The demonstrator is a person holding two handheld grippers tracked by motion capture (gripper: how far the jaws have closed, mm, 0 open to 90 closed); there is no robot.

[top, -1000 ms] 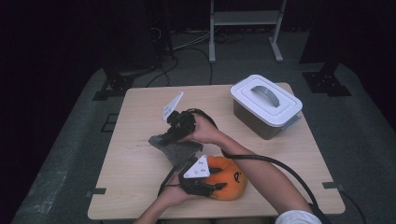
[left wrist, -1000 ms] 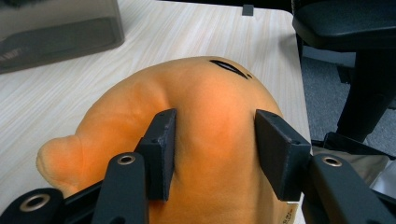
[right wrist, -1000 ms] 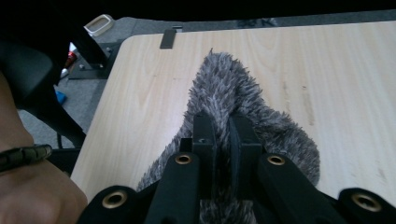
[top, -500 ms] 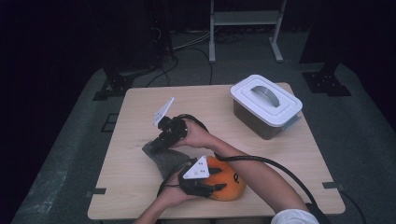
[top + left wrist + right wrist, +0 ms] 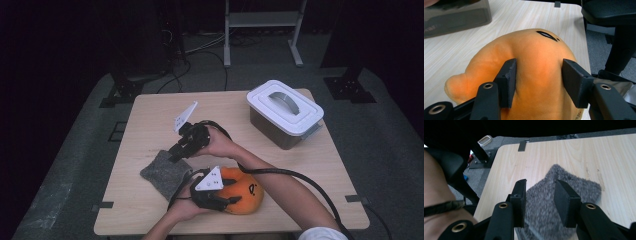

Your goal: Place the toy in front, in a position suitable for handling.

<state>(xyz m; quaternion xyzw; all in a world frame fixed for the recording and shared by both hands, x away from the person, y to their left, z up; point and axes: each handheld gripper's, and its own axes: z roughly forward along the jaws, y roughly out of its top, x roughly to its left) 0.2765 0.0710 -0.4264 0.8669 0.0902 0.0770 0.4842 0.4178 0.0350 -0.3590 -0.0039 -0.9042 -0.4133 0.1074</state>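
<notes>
High view: the table (image 5: 150, 115) carries a grey fuzzy cloth (image 5: 162, 173) at about 8 o'clock from its centre and an orange plush toy (image 5: 244, 190) at about 6 o'clock, near the front edge. A lidded white-topped box (image 5: 285, 112) stands at 2 o'clock, well apart from both. The right gripper (image 5: 175, 154) points down toward the cloth's upper edge; the left gripper (image 5: 227, 202) lies against the plush.

Left gripper view: jaws stand on either side of the plush toy (image 5: 536, 62), its orange body between them. Both pads lie against the fabric and dent it, so the plush is grasped. The jaws have just been opening a little.

Right gripper view: the cloth (image 5: 574, 185) lies flat on the wood below and between the jaws. Pads are clear of it, released; the jaws have just been opening.
</notes>
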